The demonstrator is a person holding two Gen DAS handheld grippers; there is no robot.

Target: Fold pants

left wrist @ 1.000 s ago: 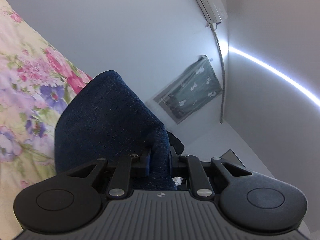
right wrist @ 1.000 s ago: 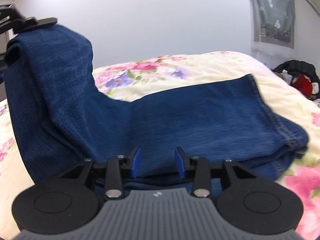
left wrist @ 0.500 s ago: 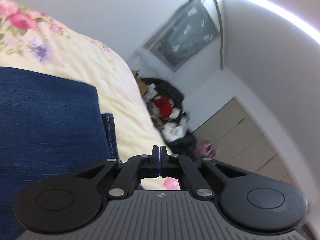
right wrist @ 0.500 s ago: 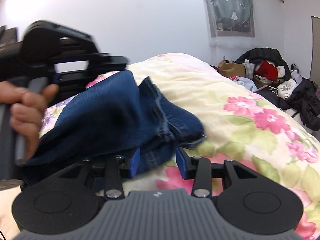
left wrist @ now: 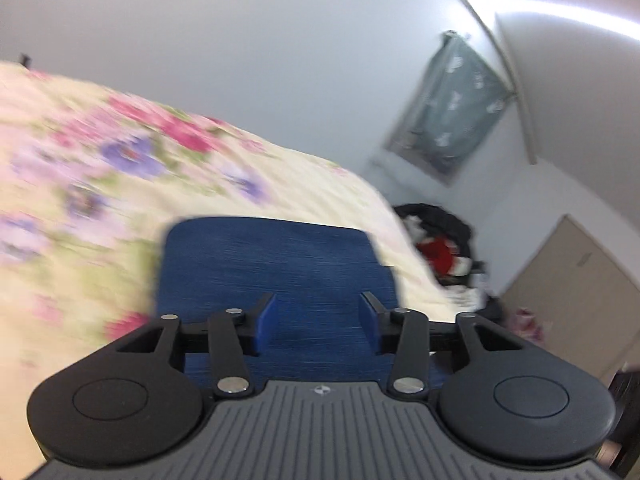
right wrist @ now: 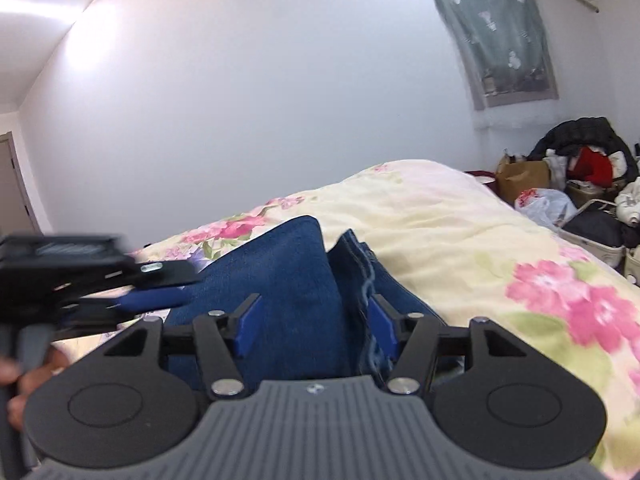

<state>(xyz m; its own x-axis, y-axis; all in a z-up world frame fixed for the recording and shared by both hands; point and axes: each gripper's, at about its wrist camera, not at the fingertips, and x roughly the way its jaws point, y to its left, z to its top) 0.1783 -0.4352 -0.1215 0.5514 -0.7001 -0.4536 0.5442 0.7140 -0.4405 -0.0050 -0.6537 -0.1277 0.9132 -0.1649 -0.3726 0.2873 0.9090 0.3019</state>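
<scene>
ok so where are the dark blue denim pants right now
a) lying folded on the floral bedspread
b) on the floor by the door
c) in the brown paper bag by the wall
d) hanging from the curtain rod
a, the dark blue denim pants lie in a folded stack on the cream floral bedspread, in front of both the right gripper and the left gripper.

Both wrist cameras look low and close along their fingers over folded blue denim pants [left wrist: 276,264] [right wrist: 288,284] (shared) on a floral-quilted bed [left wrist: 100,208] [right wrist: 460,232].
</scene>
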